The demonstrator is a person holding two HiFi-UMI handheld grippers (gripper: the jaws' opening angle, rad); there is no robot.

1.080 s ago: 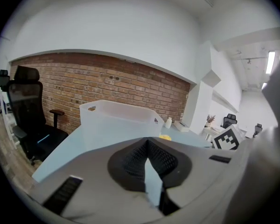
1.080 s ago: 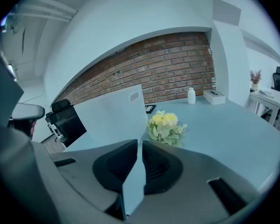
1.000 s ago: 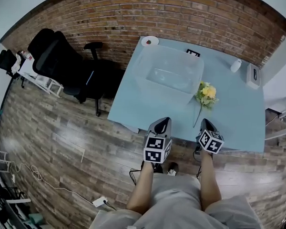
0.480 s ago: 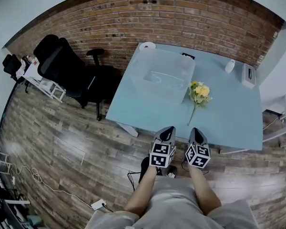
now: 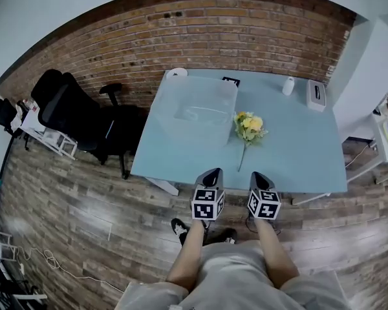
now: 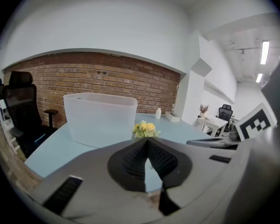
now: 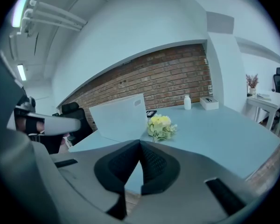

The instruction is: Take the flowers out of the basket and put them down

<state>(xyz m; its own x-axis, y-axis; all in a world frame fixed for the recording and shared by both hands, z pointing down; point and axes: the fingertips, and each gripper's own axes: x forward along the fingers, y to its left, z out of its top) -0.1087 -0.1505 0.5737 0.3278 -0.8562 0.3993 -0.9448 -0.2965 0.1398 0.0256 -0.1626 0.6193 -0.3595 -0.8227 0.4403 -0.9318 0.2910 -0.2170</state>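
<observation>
Jaws pressed together on nothing, your left gripper [image 5: 213, 172] and right gripper [image 5: 257, 175] hang by the table's [image 5: 297, 154] near edge, likely because the flowers [image 5: 248, 125] already lie just beside the basket [image 5: 181, 95].

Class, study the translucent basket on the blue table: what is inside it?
Head view: nothing shows inside the basket; the flowers lie beside it on the table. In both gripper views its frosted wall hides the inside.
</observation>
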